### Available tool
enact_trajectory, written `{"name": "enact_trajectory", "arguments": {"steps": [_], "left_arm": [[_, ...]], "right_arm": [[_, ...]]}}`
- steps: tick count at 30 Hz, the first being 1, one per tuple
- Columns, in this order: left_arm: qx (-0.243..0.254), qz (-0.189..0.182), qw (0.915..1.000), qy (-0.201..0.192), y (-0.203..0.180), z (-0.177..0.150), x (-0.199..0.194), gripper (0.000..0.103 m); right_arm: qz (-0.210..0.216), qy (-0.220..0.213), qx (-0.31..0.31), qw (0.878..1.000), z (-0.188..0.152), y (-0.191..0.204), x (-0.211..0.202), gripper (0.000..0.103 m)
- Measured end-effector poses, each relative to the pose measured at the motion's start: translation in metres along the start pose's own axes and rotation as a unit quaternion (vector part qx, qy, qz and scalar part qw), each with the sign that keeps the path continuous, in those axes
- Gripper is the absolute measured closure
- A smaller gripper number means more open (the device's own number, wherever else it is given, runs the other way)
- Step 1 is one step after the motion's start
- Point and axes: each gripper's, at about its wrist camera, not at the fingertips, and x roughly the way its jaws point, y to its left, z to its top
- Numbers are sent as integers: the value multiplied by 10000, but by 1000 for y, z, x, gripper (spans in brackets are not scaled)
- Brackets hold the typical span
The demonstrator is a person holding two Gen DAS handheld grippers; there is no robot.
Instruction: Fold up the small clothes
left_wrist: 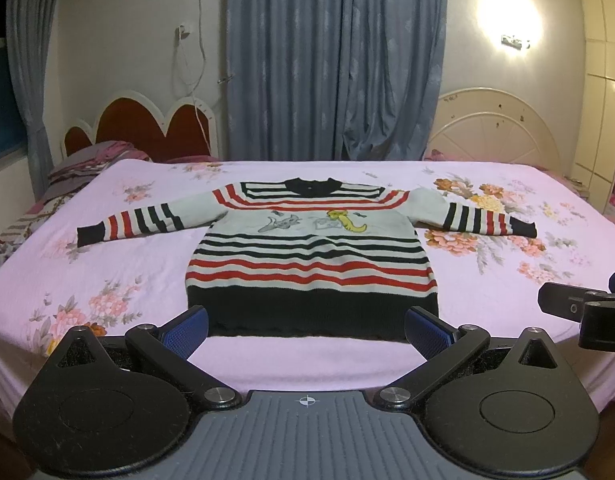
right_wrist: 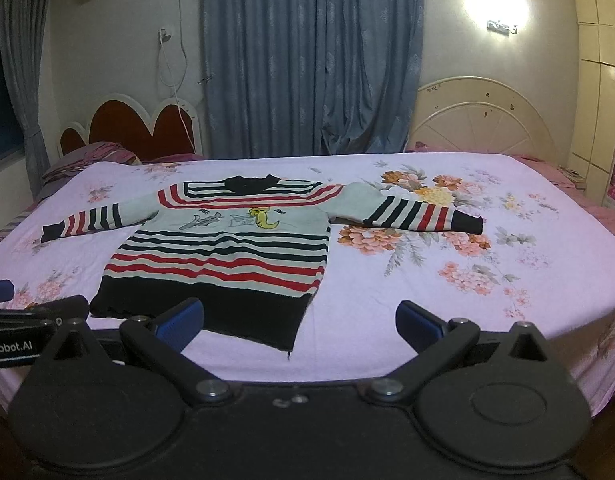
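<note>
A small striped sweater, white with red and black stripes, a cartoon print and a black hem, lies flat, front up, on the bed with both sleeves spread out; it also shows in the right wrist view. My left gripper is open and empty, just short of the black hem. My right gripper is open and empty, near the hem's right corner, off to the sweater's right. Each gripper shows at the edge of the other's view.
The bed has a pink floral sheet. A red heart-shaped headboard and pillows stand at far left, a cream headboard at far right. Blue curtains hang behind. The bed's front edge is just below the grippers.
</note>
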Motion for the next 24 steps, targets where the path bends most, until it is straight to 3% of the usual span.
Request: {"name": "enact_trajectory", "arguments": {"steps": [24], "left_arm": [[10, 37, 10000, -17, -2, 2, 0, 0]], "right_arm": [[19, -5, 2, 10000, 1, -3, 0, 1]]}}
